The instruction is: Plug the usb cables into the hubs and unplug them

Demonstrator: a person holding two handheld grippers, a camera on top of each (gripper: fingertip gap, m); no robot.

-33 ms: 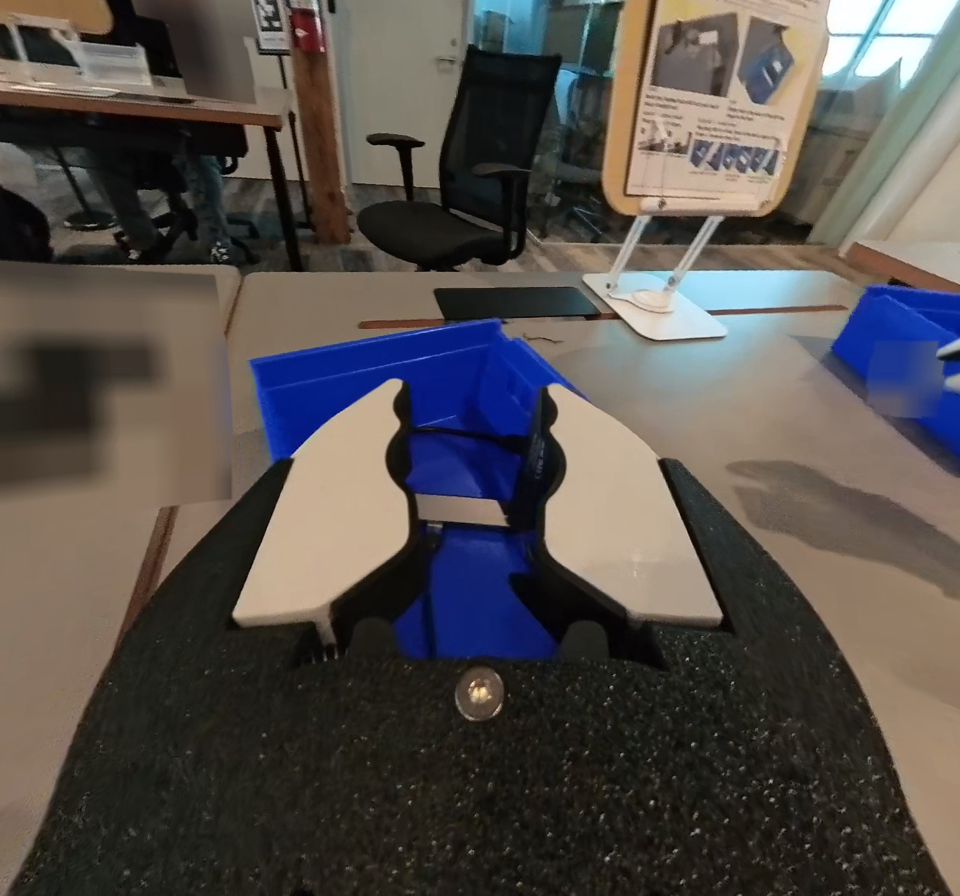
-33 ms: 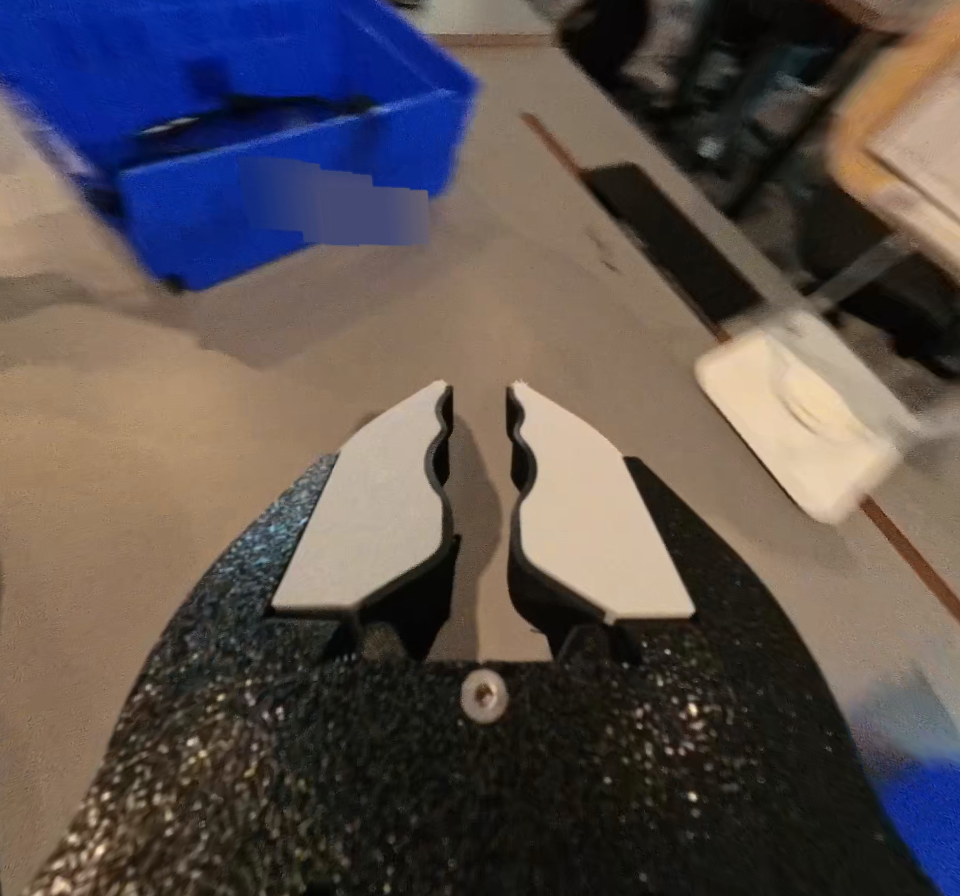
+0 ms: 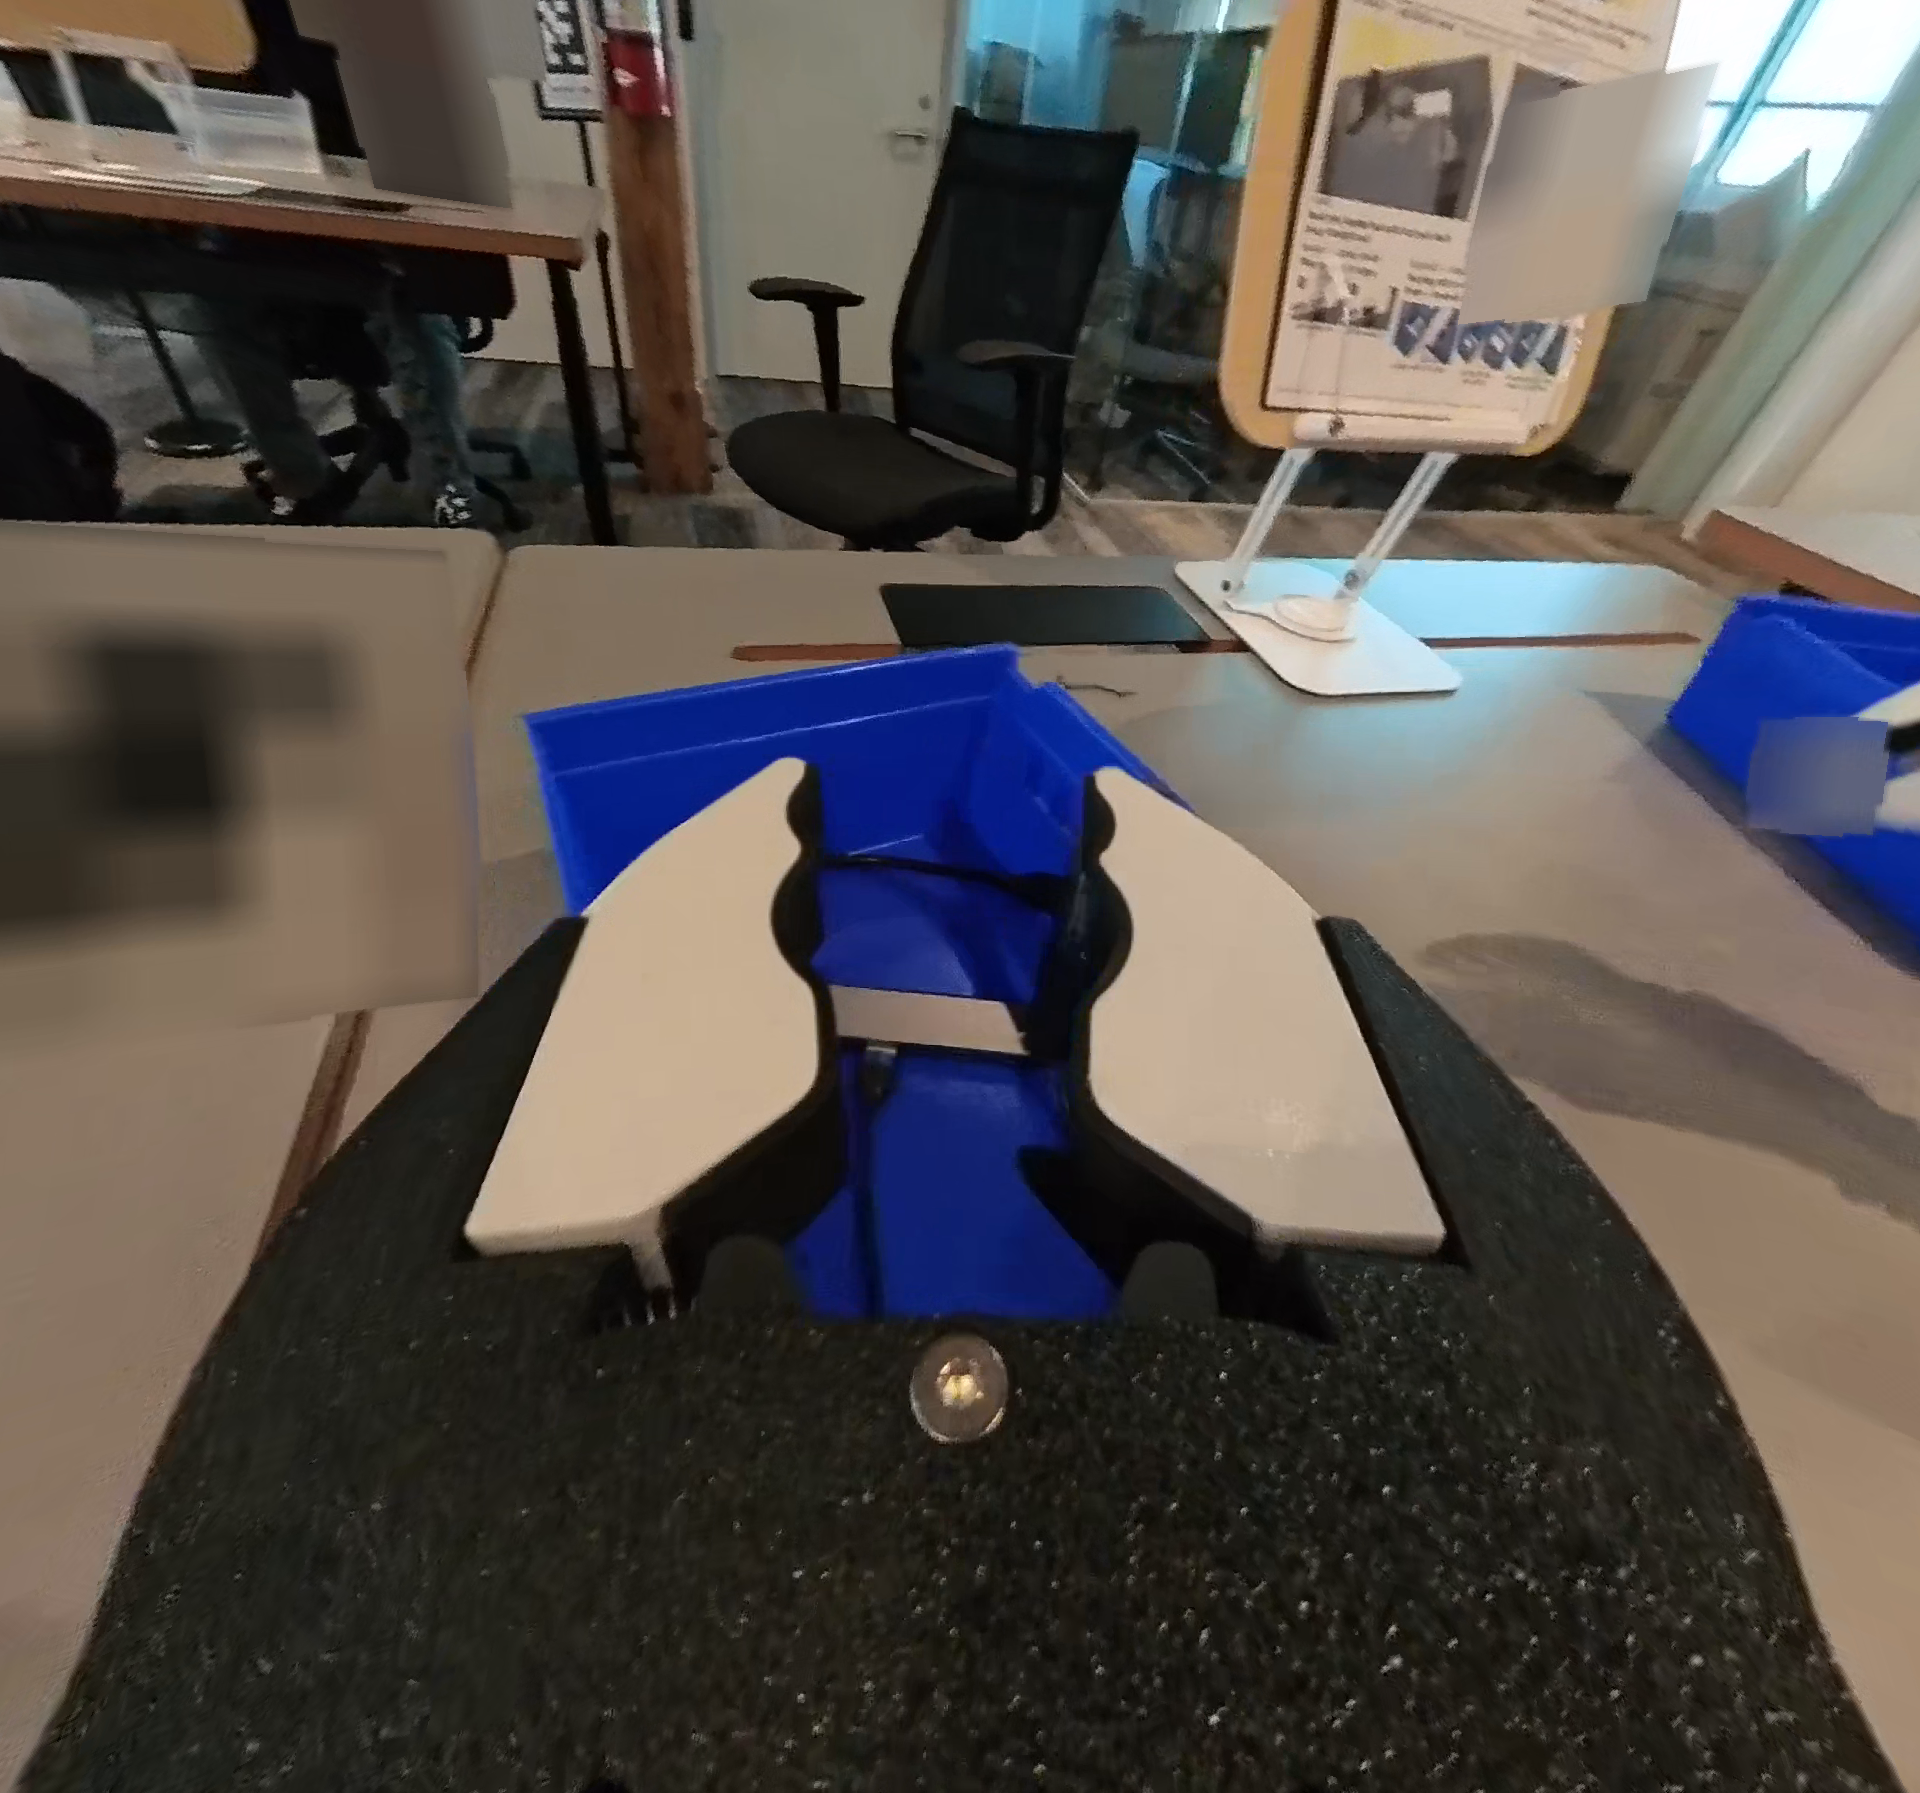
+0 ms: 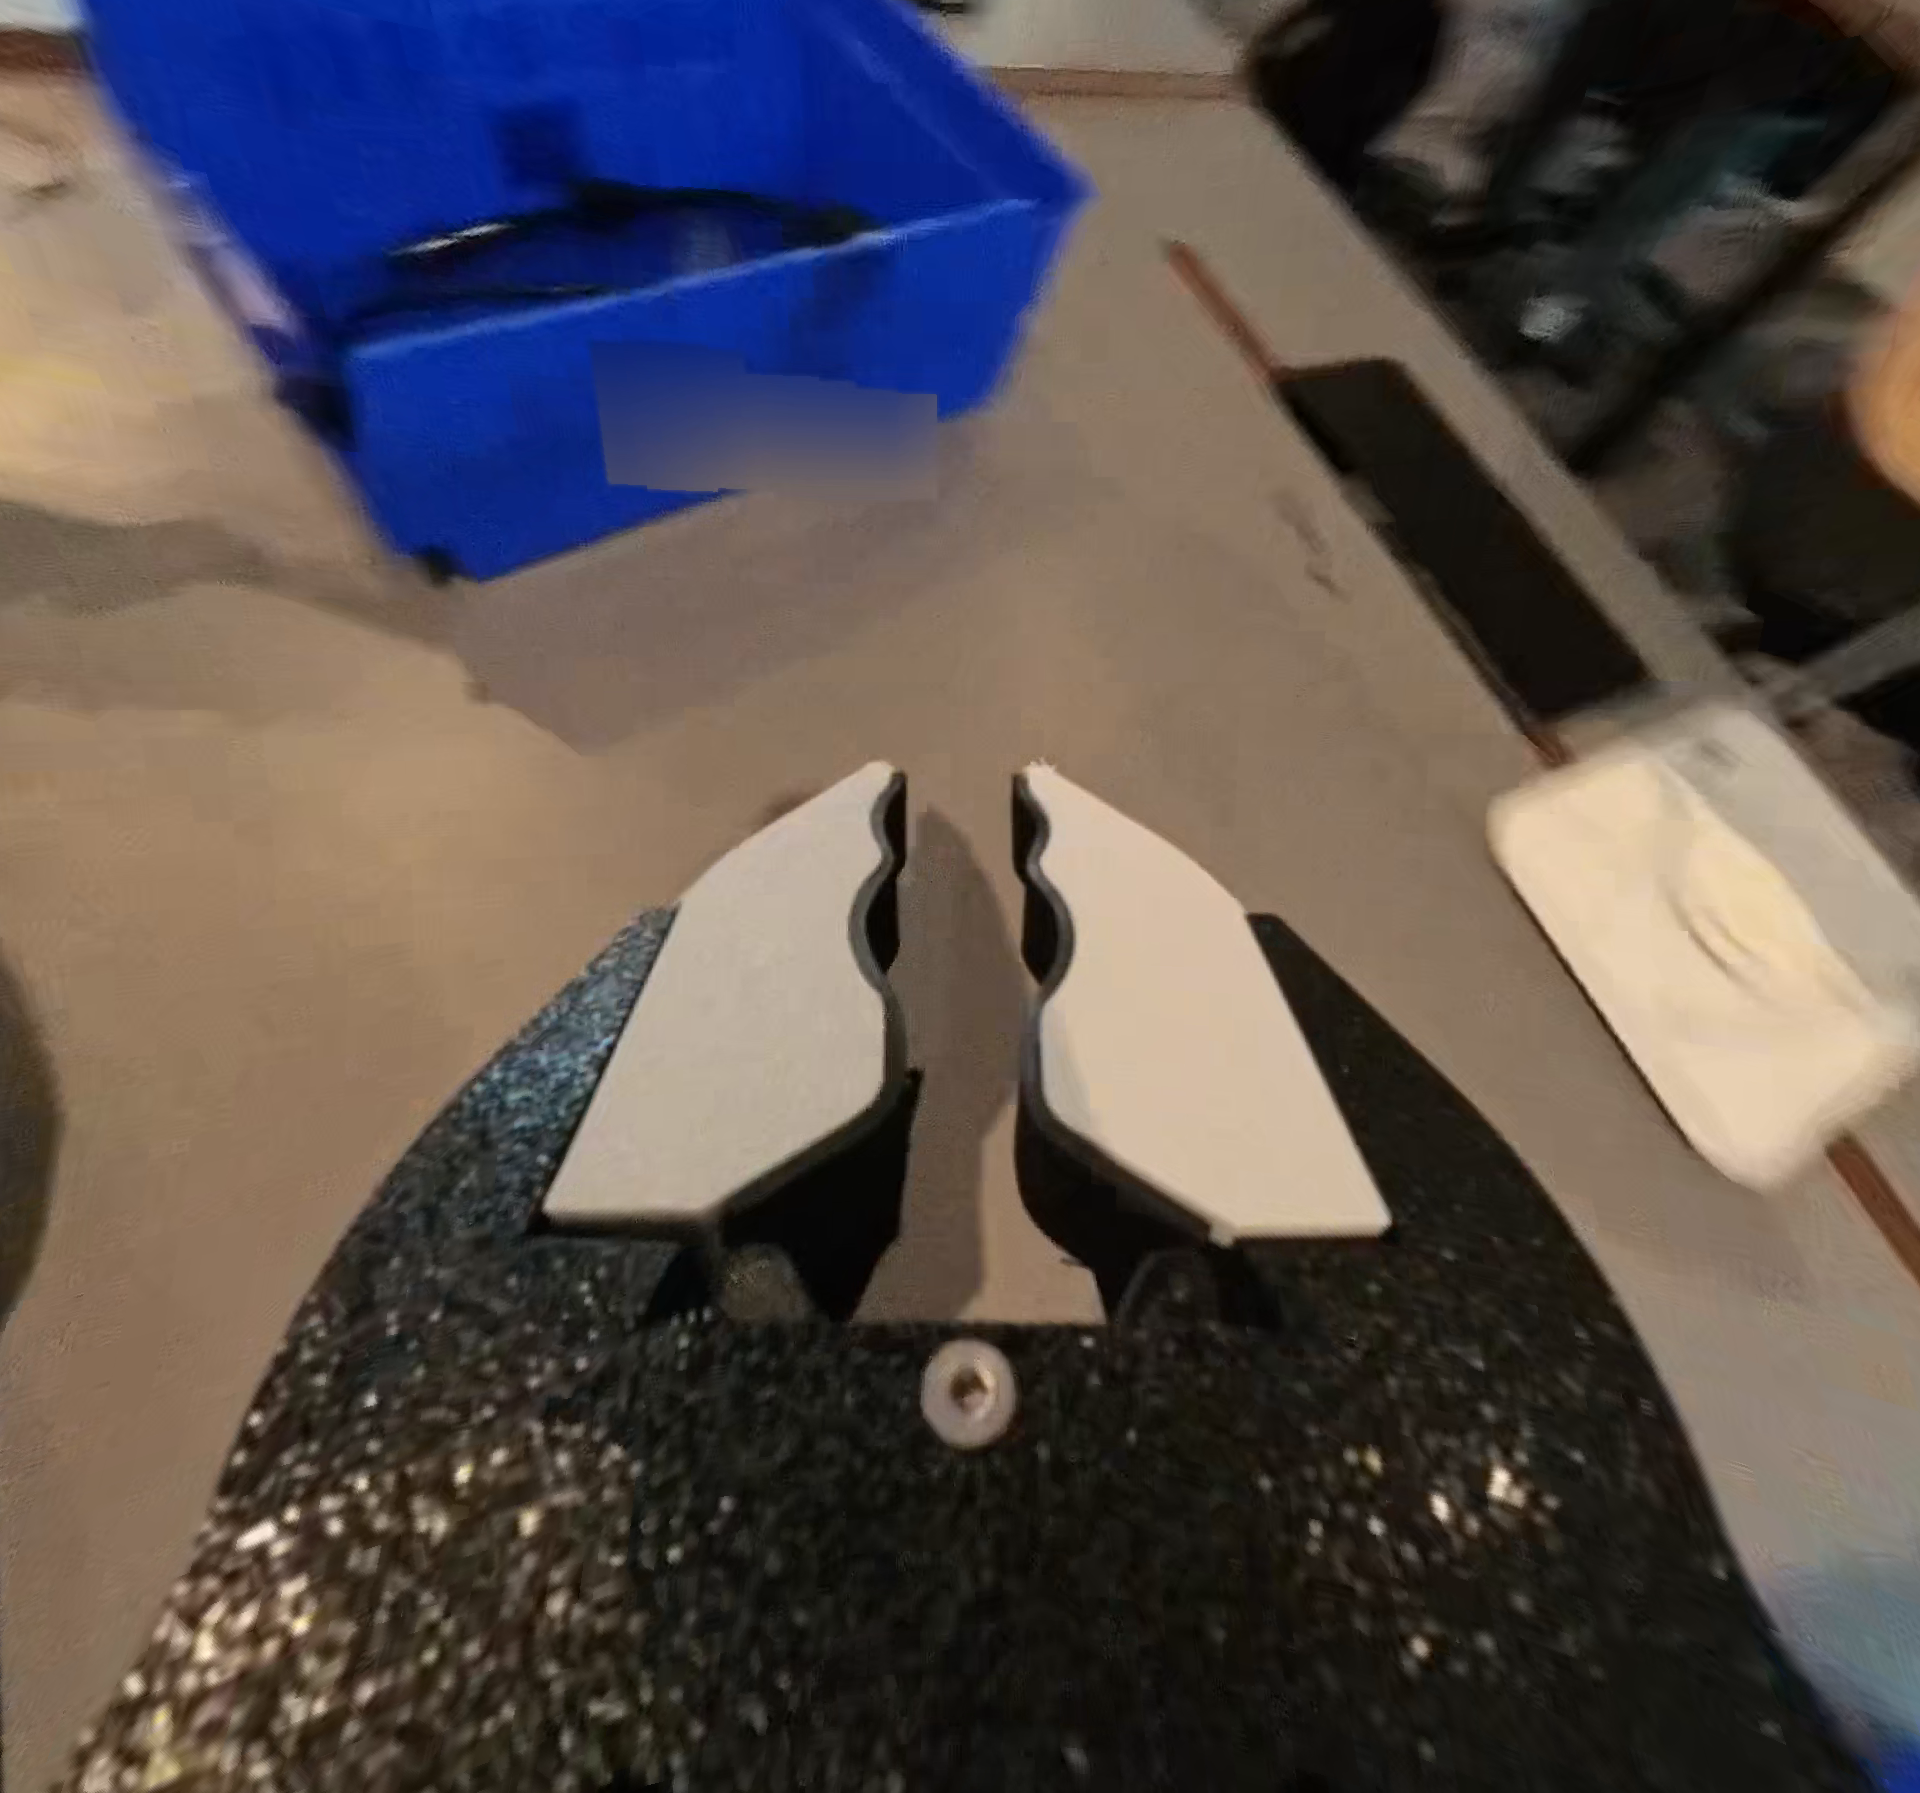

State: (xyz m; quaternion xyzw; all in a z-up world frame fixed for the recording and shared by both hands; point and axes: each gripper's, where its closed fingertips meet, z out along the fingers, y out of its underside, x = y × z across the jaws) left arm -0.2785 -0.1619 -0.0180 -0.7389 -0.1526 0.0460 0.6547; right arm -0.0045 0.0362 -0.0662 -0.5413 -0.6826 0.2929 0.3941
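Left gripper (image 3: 945,798) above blue bin (image 3: 769,704) on grey table (image 3: 1403,808); jaws spread wide, nothing clamped. Black cable (image 3: 935,873) crosses bin interior between fingers; silver-grey flat piece (image 3: 925,1016) lies below it, identity unclear. Right gripper (image 4: 958,779) over bare table (image 4: 727,704), jaws parted narrowly, empty. Second blue bin (image 4: 665,393) ahead, well apart, dark cable (image 4: 623,226) inside, blurred. White stand base (image 4: 1683,943) at right.

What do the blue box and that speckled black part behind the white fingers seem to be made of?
The blue box looks like moulded hard plastic: even colour, slight sheen, thin straight walls. The black body of the left tool seems matte and grainy with pale flecks, perhaps printed plastic or foam; the views cannot settle which.
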